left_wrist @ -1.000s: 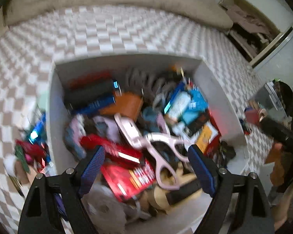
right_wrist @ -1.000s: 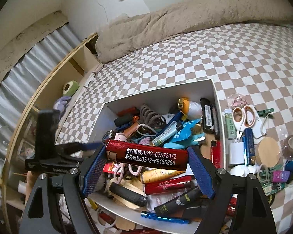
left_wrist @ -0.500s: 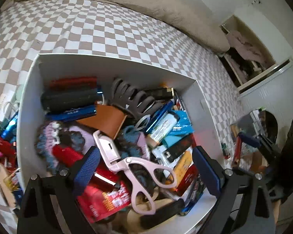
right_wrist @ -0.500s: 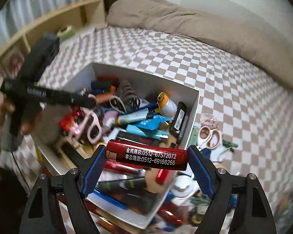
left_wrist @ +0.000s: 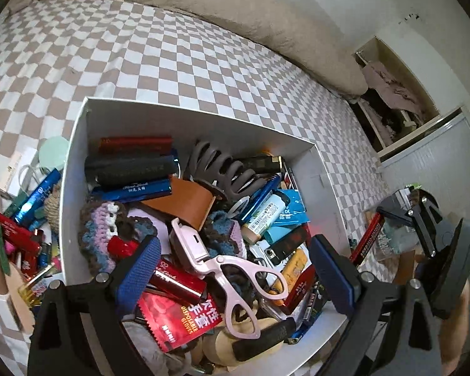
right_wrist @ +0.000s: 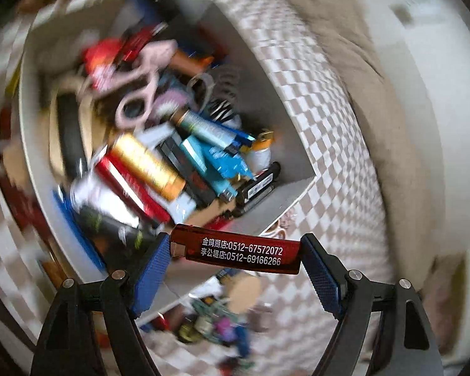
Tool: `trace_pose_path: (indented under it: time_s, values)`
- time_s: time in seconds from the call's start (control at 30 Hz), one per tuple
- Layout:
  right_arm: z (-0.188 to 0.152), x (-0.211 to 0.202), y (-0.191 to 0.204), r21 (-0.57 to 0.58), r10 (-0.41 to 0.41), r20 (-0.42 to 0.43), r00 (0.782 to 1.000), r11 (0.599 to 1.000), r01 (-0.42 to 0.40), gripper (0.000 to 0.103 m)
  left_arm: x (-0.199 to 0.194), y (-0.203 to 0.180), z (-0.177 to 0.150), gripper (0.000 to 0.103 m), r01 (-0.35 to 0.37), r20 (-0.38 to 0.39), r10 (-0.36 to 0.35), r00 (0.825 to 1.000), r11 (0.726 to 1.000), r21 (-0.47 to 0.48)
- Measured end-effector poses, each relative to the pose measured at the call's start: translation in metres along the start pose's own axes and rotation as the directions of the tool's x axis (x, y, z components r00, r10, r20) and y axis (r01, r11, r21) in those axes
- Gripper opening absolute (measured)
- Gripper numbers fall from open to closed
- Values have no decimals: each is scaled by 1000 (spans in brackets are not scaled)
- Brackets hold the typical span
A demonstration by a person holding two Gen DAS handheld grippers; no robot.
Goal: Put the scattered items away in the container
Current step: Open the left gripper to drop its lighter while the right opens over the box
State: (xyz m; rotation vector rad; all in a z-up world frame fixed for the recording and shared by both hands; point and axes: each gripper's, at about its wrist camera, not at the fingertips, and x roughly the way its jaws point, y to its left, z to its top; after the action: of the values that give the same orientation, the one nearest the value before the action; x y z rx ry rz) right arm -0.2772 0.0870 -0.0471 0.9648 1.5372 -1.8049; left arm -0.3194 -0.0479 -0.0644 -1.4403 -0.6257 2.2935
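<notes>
**Box Nearly Full, Some Things Still Outside**

A red lighter (right_wrist: 235, 252) with white writing is held end to end between the blue fingers (right_wrist: 150, 269) of the right gripper (right_wrist: 236, 271). It is clenched tight and is carried over the near corner of the white box (left_wrist: 178, 116), but it is not yet put in. The right wrist picture is blurred, so small things in it cannot be told well.

The left gripper (left_wrist: 235, 269) is spread wide and nothing is grasped by it. Its fingers (left_wrist: 138, 266) are held apart just above the pink scissors (left_wrist: 232, 269), which are lying on top of the pile inside the box.

A lot is already packed in the box, which is set on the checked bed (left_wrist: 141, 47). A grey hair claw (left_wrist: 222, 169), a brown leather piece (left_wrist: 181, 202), a knitted piece (left_wrist: 106, 232), a red packet of gloves (left_wrist: 178, 316) and many lighters and tubes are seen in there. The pile is stacked high.

The job is judged to be mostly done, but not finished. Outside the left wall of the box, a blue tube (left_wrist: 37, 197), a green round thing (left_wrist: 53, 155) and some red things (left_wrist: 12, 235) are still spread on the bed. More small things are seen on the bed near the right gripper, too blurred to be named. These are left to be picked up after the red lighter is dropped in.
</notes>
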Motion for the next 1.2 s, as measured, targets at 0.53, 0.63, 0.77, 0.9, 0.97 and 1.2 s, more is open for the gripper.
trace_pose_path:
  time_s: [0.53, 0.63, 0.77, 0.9, 0.97, 1.2]
  values:
    - [4, 29, 21, -220, -165, -93, 982, 965, 142, 95, -8, -19, -5, 96, 20, -13, -20, 1000, 999, 39]
    - [-1, 19, 15, -155, -169, -74, 983, 976, 156, 95, -8, -18, -7, 96, 22, -19, -21, 1000, 999, 33]
    - [-10, -4, 5, 54, -142, -28, 989, 988, 144, 95, -9, -13, -8, 96, 30, -31, -30, 999, 1000, -3]
    - [-24, -31, -6, 305, -61, 64, 996, 952, 39, 95, -8, -7, -11, 96, 8, -46, -9, 999, 1000, -16]
    - [-30, -41, -6, 400, -30, 96, 995, 917, -11, 95, -8, -4, -13, 96, 4, -58, -5, 998, 1000, -24]
    - [-50, -66, 17, 596, 50, 203, 978, 786, -164, 95, -6, 3, -19, 96, -58, -99, 54, 994, 997, -44]
